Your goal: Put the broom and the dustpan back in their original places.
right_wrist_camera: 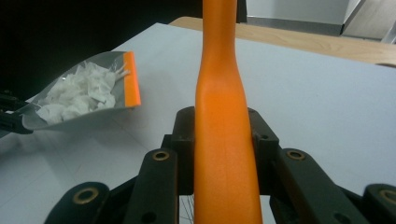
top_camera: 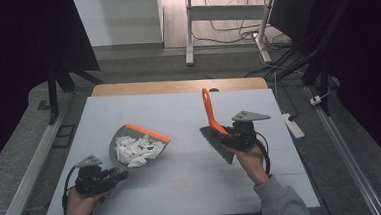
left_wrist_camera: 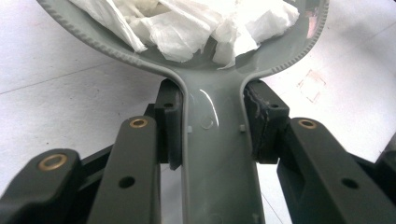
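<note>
Left gripper [top_camera: 116, 176] sits near the front-left edge of the white table [top_camera: 189, 112], jaws clamped on the grey handle of the dustpan [top_camera: 125, 141]. In the left gripper view both pads press the handle [left_wrist_camera: 217, 154] from either side, just below where it widens into the pan. Pan lies w/ its orange lip [top_camera: 149, 132] pointing away from the person, toward table centre. It carries a heap of torn white paper scraps [top_camera: 138, 149]; the right gripper view shows the same scraps [right_wrist_camera: 79, 95] piled behind the lip.

Right gripper [top_camera: 226, 134] is held right of centre, well apart from the dustpan, jaws closed on the orange handle of the brush [top_camera: 210, 111]. Handle stands up and tilts slightly away; in the right gripper view it runs straight up between the pads [right_wrist_camera: 224, 140]. Dark bristle head [top_camera: 218, 143] hangs below the grip, slanting toward the front; whether the bristles touch the table is hard to tell from above, prob. just at the surface.

Person's sleeves enter from the bottom edge. Behind the table: a wood strip [top_camera: 177, 86], then floor w/ desk legs and cables.
</note>
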A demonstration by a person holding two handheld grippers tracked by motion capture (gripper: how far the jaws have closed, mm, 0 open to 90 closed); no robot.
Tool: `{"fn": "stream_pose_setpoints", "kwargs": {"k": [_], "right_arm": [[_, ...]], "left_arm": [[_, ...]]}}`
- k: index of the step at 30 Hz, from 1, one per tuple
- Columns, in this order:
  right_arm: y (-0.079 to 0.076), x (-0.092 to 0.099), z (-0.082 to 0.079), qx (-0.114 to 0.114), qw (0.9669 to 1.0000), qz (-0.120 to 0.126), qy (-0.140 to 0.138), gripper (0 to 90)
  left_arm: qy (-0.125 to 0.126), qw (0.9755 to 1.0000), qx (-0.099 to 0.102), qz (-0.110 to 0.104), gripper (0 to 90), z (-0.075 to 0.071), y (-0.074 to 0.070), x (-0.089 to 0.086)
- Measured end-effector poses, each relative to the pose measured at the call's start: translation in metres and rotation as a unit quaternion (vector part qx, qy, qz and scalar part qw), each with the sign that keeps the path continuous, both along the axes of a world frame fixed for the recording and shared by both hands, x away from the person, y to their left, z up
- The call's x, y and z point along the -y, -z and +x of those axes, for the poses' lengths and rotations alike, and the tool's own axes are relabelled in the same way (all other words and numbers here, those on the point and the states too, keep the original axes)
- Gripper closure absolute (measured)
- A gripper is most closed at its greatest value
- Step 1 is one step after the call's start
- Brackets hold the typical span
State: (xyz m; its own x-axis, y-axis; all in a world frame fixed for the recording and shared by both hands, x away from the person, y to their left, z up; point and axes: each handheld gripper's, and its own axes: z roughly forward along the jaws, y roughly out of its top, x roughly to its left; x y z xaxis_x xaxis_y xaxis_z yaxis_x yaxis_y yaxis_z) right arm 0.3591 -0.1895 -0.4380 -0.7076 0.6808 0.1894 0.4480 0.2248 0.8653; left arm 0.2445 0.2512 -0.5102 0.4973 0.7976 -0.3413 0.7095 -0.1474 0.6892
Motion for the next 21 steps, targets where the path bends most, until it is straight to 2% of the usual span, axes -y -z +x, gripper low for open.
{"fn": "stream_pose_setpoints", "kwargs": {"k": [13,21], "right_arm": [[0.012,0.026,-0.005,-0.014,0.9998,-0.003,0.016,70.4],[0.018,0.036,-0.009,-0.019,0.9997,-0.006,0.014,70.3]], "left_arm": [[-0.041,0.9991,-0.006,-0.002,61.2,0.002,0.002,-0.005],[-0.082,0.9965,-0.014,-0.008,61.2,0.005,0.005,-0.008]]}}
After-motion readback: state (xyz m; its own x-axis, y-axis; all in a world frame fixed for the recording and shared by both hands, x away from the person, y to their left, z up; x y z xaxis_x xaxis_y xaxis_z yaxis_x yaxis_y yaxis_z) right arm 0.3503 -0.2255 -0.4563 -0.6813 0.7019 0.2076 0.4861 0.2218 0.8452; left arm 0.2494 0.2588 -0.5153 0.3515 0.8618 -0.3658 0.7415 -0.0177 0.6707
